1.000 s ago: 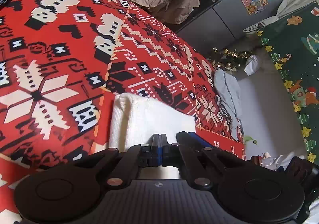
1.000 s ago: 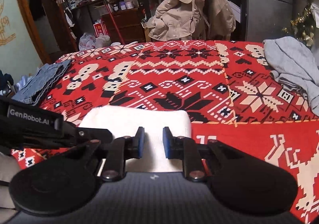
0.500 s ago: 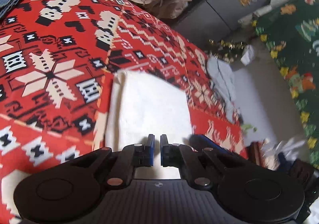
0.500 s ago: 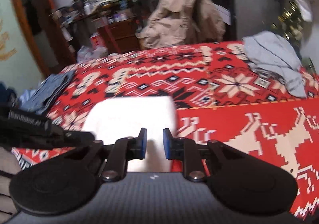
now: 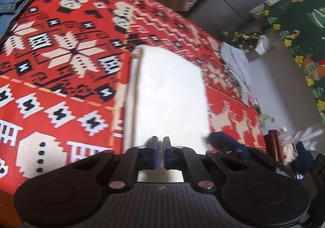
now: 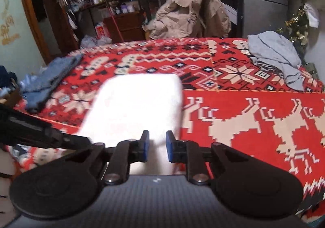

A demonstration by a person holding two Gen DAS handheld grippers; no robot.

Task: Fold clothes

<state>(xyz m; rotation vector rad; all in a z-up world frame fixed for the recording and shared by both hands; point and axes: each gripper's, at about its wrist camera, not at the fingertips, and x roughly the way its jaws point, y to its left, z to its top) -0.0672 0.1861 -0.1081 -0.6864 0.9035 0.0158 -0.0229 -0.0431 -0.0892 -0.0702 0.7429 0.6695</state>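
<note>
The left gripper (image 5: 159,151) shows its blue-padded fingers (image 5: 154,151) nearly together, only a thin slit between them and nothing pinched there; the right gripper (image 6: 157,146) holds its fingers (image 6: 144,146) a modest gap apart, also empty. Both point down and forward over the near edge of the folded white knit garment (image 5: 168,94), a thick rectangular pad lying flat on the red patterned blanket (image 5: 61,106) of the bed.

Reading from the left: a folded blue denim piece (image 6: 48,79) lies at the far left edge, well apart; the white garment (image 6: 136,104) sits centre-left; a crumpled grey garment (image 6: 278,59) rests at the far right.

The white garment's long axis runs straight away from both grippers. Its near short edge lies just below both sets of fingertips, and neither hand looks clearly nearer. The grey garment probably comes next, and the right hand is closer to it.
</note>
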